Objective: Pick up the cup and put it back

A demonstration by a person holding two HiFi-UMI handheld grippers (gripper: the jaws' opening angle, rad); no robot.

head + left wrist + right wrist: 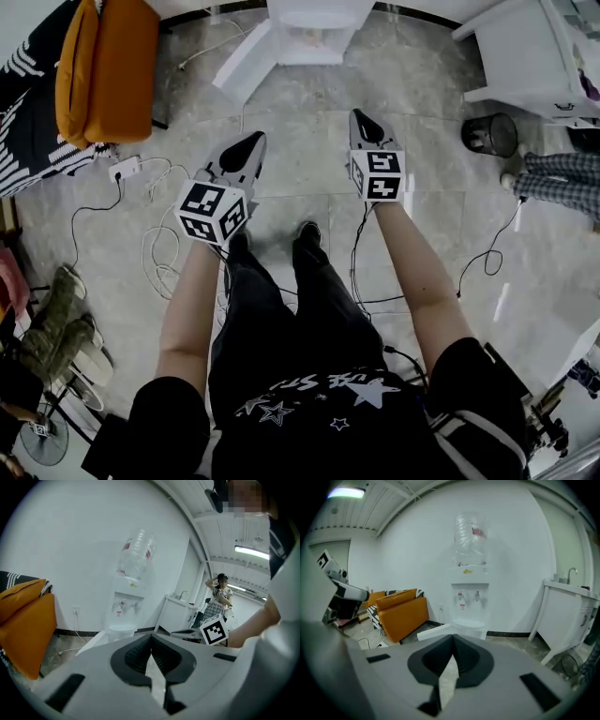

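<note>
The grey, black-padded left gripper point(254, 139) point(151, 639) was closed, its jaws meeting along one line with nothing between them. The matching right gripper point(361, 116) point(453, 640) was closed and empty too. Both were held out level with each other and well apart over the grey stone-tiled floor point(300, 103), pointing towards a white water dispenser point(309, 28) point(123, 616) point(469, 599) against the white wall.

A clear plastic water bottle point(136, 555) point(471, 531) with a red label stood upside down on top of the dispenser; whether it held water could not be told. Near the right gripper, a round black mesh waste basket point(489, 134) stood on the floor beside a white cabinet point(525, 56) point(565, 613); its contents were too dark to make out. Thick orange cushions point(108, 66) point(23, 620) point(401, 613) lay at the left.

Where the cup stood could not be told from any view.
</note>
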